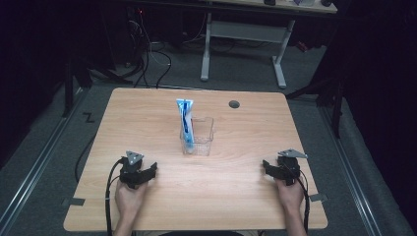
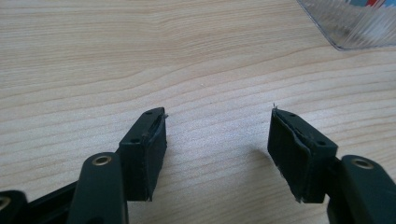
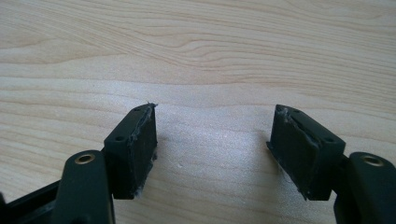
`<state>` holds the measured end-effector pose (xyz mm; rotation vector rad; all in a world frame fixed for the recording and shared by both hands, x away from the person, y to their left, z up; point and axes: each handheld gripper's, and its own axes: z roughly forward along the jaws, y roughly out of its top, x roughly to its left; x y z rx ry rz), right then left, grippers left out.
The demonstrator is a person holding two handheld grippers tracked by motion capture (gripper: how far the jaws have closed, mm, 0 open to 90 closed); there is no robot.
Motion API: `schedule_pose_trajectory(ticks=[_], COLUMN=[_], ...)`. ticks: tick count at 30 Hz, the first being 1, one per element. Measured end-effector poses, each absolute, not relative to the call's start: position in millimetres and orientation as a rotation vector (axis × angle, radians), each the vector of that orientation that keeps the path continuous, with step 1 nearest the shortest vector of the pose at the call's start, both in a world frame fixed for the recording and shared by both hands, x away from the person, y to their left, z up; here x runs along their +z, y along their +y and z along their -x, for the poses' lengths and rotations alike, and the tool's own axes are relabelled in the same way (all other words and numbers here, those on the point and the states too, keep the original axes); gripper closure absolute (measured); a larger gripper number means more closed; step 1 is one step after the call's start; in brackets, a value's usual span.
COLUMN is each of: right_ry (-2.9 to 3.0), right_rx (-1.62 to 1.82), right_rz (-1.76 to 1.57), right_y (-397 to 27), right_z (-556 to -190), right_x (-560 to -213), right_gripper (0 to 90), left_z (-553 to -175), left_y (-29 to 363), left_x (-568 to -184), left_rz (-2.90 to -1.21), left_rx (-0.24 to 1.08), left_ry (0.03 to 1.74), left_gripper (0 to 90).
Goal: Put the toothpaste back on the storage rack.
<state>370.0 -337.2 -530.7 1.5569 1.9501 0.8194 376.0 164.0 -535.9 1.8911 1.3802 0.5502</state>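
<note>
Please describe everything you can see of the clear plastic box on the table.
The clear plastic box is a small open-topped container with transparent, apparently ribbed walls. It stands upright near the middle of the wooden table, ahead of both grippers, neither touching it. A blue and white packet stands inside at its left side, rising well above the rim. One corner shows in the left gripper view.

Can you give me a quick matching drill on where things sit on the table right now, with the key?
Things:
1. left gripper
2. right gripper
3. clear box
4. blue and white tube

Places or states:
A. stands upright in the box
B. open, near right part of the table
C. middle of the table
D. open, near left part

Pairs: 1-D, 2-B, 3-C, 4-A
</note>
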Motion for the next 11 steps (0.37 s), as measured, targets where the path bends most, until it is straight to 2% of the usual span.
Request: schedule_pose_trajectory(ticks=[11], right_ry=[1.951], right_rx=[0.82], right_rz=[-1.558], right_y=[-337.1], right_z=[-369.9], right_x=[-530.6], right_gripper=[31.9], left_z=[-376.5], left_y=[163.9], left_x=[-535.9], left_rz=[-1.892], left_rx=[0.55], left_ry=[1.381], left_gripper=[37.1])
